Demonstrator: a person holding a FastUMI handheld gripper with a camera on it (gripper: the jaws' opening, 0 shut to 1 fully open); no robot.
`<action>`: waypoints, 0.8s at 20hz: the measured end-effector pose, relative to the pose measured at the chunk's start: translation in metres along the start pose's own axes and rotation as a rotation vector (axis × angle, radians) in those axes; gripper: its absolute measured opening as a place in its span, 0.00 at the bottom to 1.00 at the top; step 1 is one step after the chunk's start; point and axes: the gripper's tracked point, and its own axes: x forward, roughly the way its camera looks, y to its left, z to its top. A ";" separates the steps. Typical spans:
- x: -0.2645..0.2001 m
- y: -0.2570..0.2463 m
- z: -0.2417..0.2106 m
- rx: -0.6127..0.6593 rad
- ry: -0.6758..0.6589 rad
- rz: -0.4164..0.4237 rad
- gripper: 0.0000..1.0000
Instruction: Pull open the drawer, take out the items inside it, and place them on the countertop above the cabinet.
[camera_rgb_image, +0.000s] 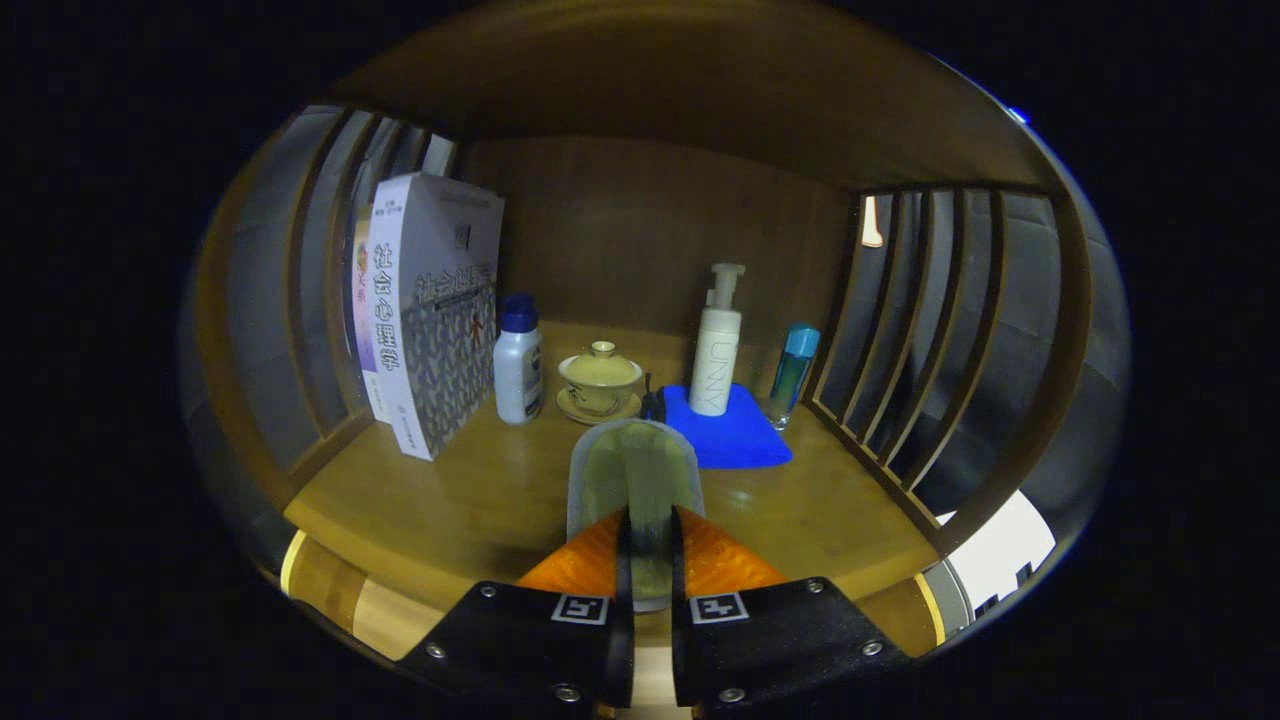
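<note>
The gripper (648, 545) is sitting nearest to the camera, and its two fingers are pressing from both sides on a translucent insole-shaped item (634, 475), which is standing on edge and rising at 12 o'clock from the fingertips. Under it the wooden countertop (480, 500) is spreading, so the item is hanging over the front part of this surface, and I cannot tell if it is already touching the wood. I judge that the drawer is already opened and this item taken out; setting it down is the step in hand. Further on, at 1 o'clock from the fingers, a blue cloth (735, 440) is lying with a white pump bottle (716, 350) on it, and a blue-capped tube (793, 375) is standing just beside. At 12 o'clock a lidded teacup (600, 380) is resting on its saucer; at 11 o'clock a small white bottle (518, 365) is standing, and at 10 o'clock upright books (430, 310) are leaning by the slatted wall. Whether more items are waiting in the drawer, I cannot tell.
</note>
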 end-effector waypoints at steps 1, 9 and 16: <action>0.004 -0.001 0.003 0.010 -0.006 0.000 0.15; 0.026 0.003 -0.001 0.103 0.025 0.045 0.27; -0.017 -0.017 0.031 0.353 -0.189 0.098 0.96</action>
